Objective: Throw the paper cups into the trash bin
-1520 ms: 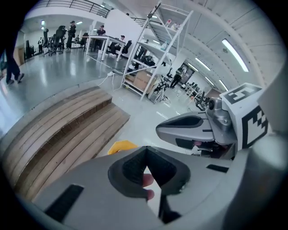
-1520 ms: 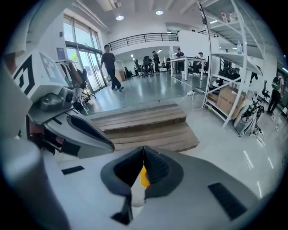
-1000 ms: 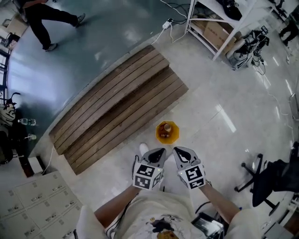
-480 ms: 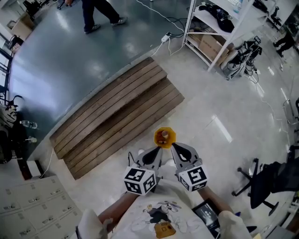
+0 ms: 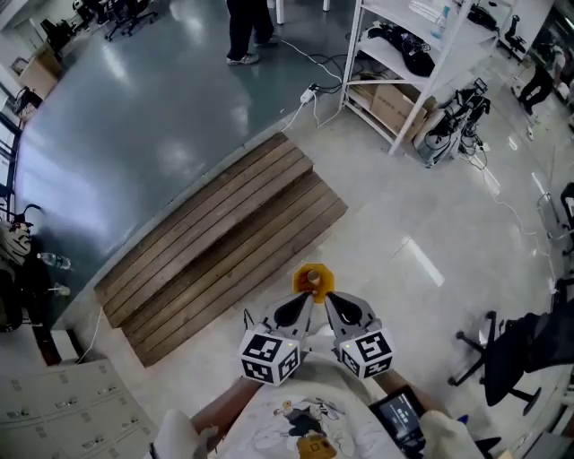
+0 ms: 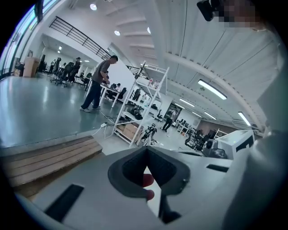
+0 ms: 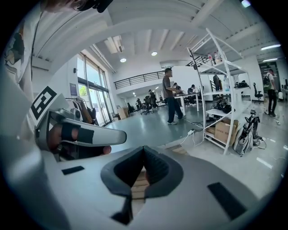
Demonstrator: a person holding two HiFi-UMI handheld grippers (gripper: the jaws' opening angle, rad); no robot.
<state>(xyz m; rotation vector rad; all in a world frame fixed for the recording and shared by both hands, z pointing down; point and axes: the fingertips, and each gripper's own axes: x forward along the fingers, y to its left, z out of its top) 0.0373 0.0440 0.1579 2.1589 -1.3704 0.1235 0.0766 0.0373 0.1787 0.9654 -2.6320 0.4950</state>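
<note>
While both grippers sit close to the person's chest in the head view, the yellow trash bin point(image 5: 306, 274) stands on the pale floor just past their tips, roughly between the two. Something small and brownish lies inside it, too small to tell if it's paper cups; no cup is in either grip.

Left gripper point(image 5: 301, 305): jaws closed together, dark pads meeting at the tip in the left gripper view point(image 6: 145, 151), nothing pinched. Reddish blobs show through the gap under the pads, can't tell what they are.

Right gripper point(image 5: 335, 303): jaws also fully closed on nothing, pads touching in the right gripper view point(image 7: 144, 151). Only wooden planks show through the slot below. The left gripper with its marker cube is visible at that view's left edge, with fingers point(image 7: 55, 134) wrapped around its handle.

The wooden platform point(image 5: 220, 235), two stepped levels of planks, runs diagonally just beyond and left of the bin. Behind it is darker glossy floor, where a person point(image 5: 244, 27) stands. A white shelf rack point(image 5: 395, 54) is at upper right, an office chair point(image 5: 502, 351) at the right
</note>
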